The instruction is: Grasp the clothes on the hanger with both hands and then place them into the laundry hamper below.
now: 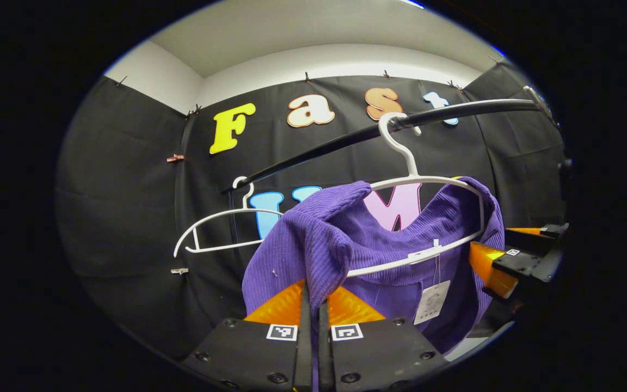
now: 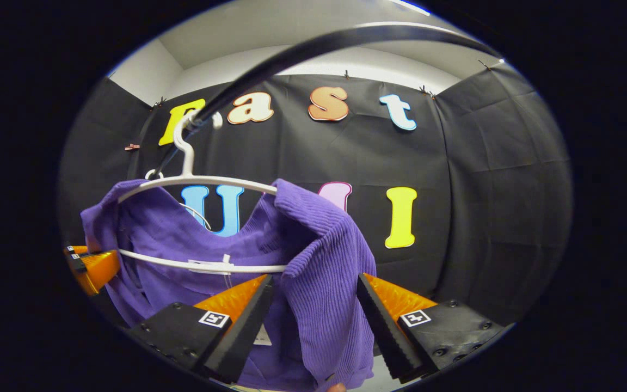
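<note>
A purple ribbed sweater (image 1: 346,234) hangs on a white hanger (image 1: 417,179) hooked over a black rail (image 1: 346,139). In the left gripper view, my left gripper (image 1: 313,305) is shut on one shoulder of the sweater, with fabric pinched in the narrow gap between its fingers. My right gripper (image 1: 501,261) shows at the sweater's far side. In the right gripper view, my right gripper (image 2: 313,286) stands open, its fingers straddling the other shoulder of the sweater (image 2: 319,256). The hanger (image 2: 199,179) hangs from the rail (image 2: 292,51), and the left gripper (image 2: 87,267) sits at the left edge.
A second, empty white hanger (image 1: 221,218) hangs farther along the rail. A paper tag (image 1: 432,302) dangles from the sweater's neck. Black cloth walls close the booth behind and on both sides.
</note>
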A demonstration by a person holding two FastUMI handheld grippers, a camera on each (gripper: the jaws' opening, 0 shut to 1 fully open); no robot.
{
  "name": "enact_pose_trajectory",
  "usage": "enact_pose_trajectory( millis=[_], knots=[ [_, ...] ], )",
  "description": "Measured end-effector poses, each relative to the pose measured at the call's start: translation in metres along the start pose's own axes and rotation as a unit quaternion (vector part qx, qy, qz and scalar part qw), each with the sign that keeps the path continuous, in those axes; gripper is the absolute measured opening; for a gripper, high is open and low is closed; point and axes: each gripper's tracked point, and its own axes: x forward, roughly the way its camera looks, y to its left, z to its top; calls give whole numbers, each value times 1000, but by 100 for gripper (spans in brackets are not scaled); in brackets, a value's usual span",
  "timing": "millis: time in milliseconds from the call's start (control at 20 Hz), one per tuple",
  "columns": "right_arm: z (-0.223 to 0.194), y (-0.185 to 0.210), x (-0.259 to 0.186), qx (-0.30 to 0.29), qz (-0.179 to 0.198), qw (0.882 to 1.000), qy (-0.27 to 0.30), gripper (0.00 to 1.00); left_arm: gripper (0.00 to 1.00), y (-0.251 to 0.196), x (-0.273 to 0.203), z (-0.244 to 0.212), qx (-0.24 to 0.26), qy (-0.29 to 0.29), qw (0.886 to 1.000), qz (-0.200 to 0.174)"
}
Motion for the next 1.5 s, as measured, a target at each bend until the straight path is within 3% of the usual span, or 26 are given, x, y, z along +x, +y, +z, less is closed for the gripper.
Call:
enact_pose_trajectory(
  millis=[50,100,200,300,350,500,550,650,850,1050,1150,1200,1300,1500],
  knots=[
    [-5,0,8,12,4,1000,4,88,8,-1,0,2,-2,-3,1000,-2],
    [-6,-2,15,16,7,1000,6,84,8,-1,-1,2,-6,-5,1000,-2],
    [-10,-9,20,12,14,1000,15,52,6,-1,-4,3,-7,-3,1000,-4],
    [-12,-10,15,45,41,998,29,20,6,-1,-4,4,-4,-1,1000,-4],
    [-13,-1,17,77,68,994,39,16,5,0,-3,6,-1,0,1000,-4],
    [-19,8,15,150,121,979,68,16,5,7,2,7,2,1,1000,0],
    [-20,2,15,164,121,976,74,16,5,8,4,7,-1,3,1000,1],
    [-19,3,13,197,136,968,82,5,5,9,4,5,-7,9,1000,0],
    [-1,12,3,220,180,954,91,4,4,13,7,2,-8,28,1000,-3],
    [23,0,-4,274,189,940,78,4,5,14,4,8,-23,38,999,-2],
    [33,-10,0,267,179,945,65,4,5,19,4,18,-27,28,999,5],
    [35,-17,2,252,168,951,60,9,5,22,5,21,-28,28,999,7],
    [31,-38,9,210,133,967,55,4,6,27,12,21,-27,37,999,7],
    [23,-65,18,175,76,980,57,5,5,34,12,24,-18,38,999,10]
  ],
)
